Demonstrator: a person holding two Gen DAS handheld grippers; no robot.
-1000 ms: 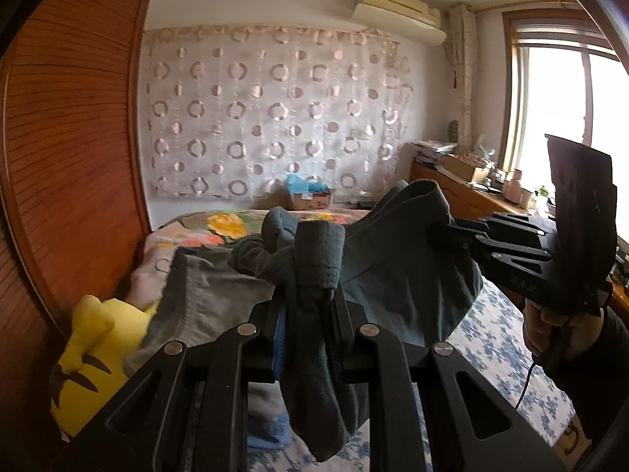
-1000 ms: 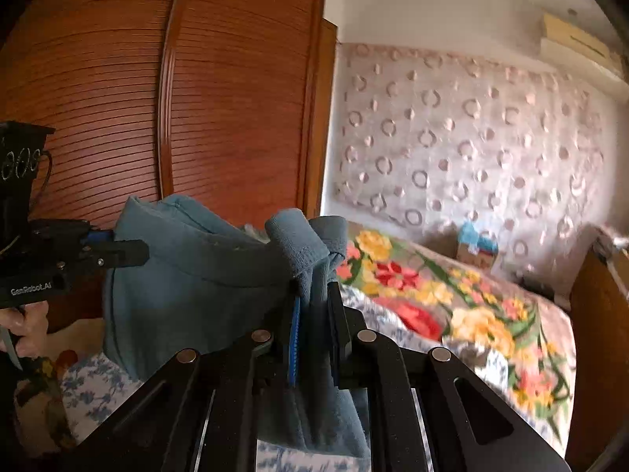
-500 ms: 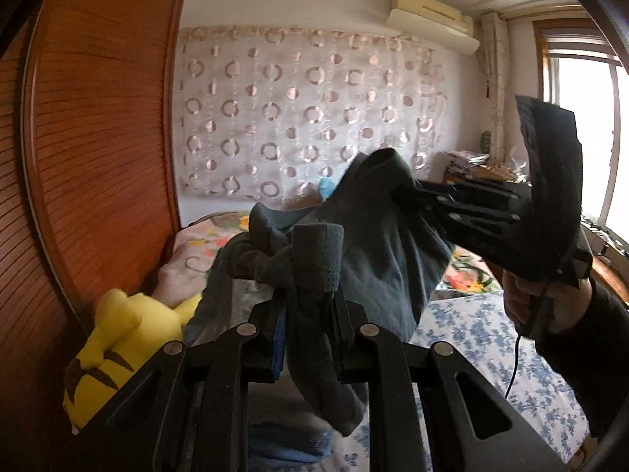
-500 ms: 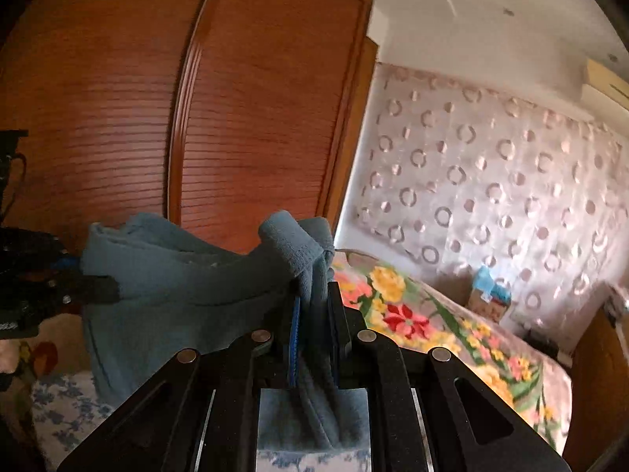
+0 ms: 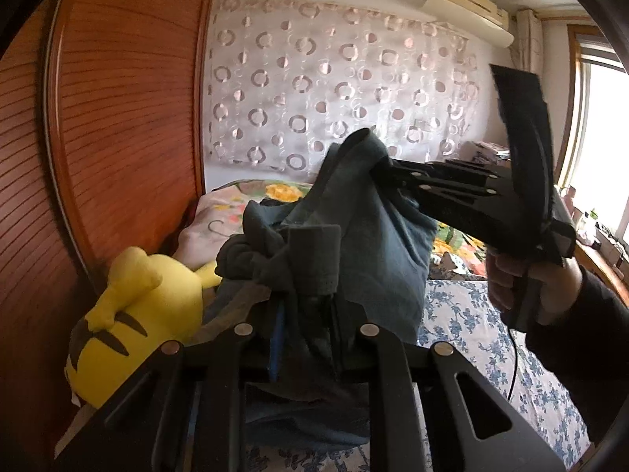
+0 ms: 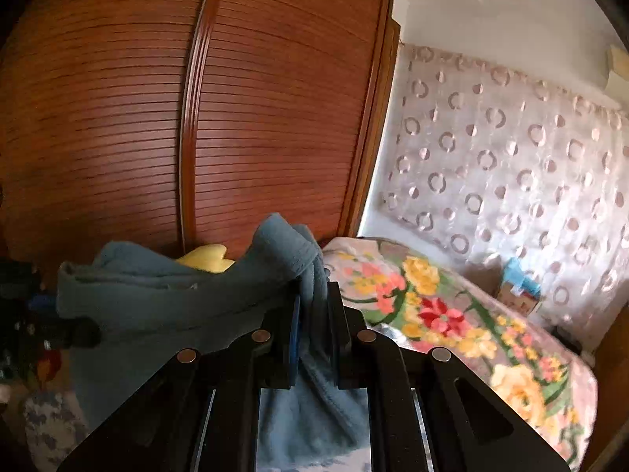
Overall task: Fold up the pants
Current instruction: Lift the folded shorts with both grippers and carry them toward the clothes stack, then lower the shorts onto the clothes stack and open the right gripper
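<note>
Left gripper (image 5: pixel 304 314) and right gripper (image 6: pixel 314 330), each clamped on a bunched edge of the blue-grey pants (image 5: pixel 365 244), which hang in the air between the 2 grippers above the floral bed (image 6: pixel 452 314). Yellow plush toy (image 5: pixel 133 314) lies beside the wooden wardrobe (image 6: pixel 196 118).

The pants (image 5: pixel 365 244) are a soft, fleecy blue-grey garment held up in the air above the bed (image 5: pixel 471 326), pinched at two separate spots along an edge. One bunched fold stands up between the fingers of the left claw (image 5: pixel 304 314), and another rolled hem pokes up between the fingers of the right claw (image 6: pixel 314 314). Between those two grips the cloth (image 6: pixel 157 306) sags in a slack, creased span and the rest hangs down loosely.
</note>
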